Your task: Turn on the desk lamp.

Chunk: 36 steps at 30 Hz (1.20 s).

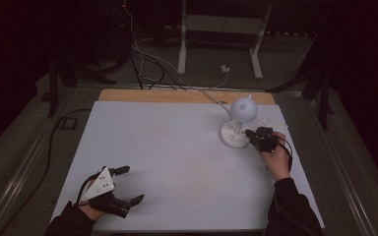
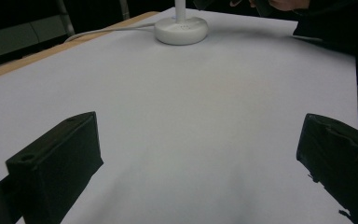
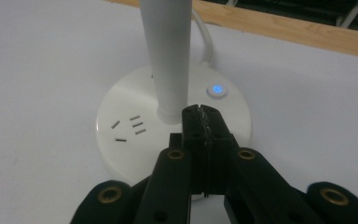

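The right gripper, jaws fully closed on nothing, hovers over the round lamp base at the table's far right, with the lit power button just beyond and right of its tips; the left gripper, jaws wide and empty, rests well apart.

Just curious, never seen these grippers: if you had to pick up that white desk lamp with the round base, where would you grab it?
Probably the white desk lamp by its slim upright stem, from the side, jaws level. The round base looks too wide and flat.
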{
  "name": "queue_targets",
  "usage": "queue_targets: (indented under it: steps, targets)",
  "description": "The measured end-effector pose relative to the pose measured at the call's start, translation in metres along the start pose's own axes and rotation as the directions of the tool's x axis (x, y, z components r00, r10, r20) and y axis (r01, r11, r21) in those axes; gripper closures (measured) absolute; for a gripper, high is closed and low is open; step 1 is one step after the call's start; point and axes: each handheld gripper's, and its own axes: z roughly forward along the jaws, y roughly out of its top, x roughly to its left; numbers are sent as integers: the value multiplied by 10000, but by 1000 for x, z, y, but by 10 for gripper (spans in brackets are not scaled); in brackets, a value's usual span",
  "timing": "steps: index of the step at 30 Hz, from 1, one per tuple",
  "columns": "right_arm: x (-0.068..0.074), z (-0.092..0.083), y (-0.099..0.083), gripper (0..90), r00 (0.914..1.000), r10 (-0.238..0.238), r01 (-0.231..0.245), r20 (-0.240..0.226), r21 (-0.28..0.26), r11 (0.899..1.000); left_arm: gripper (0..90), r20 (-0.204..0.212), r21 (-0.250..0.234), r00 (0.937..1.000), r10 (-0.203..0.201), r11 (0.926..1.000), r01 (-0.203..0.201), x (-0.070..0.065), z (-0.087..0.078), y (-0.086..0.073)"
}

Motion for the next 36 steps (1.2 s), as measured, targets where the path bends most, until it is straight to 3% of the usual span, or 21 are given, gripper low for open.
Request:
queue_targets:
  steps: [13,36]
  targets:
    - [5,12,-6,900,9997,-226,222,105,388,9990,3,10,-13,10000,0,10000,0,0,0,0]
    - [8,15,-8,900,9991,-347,337,228,441,9985,3,46,16,10000,2,10000,-3,0,0,0]
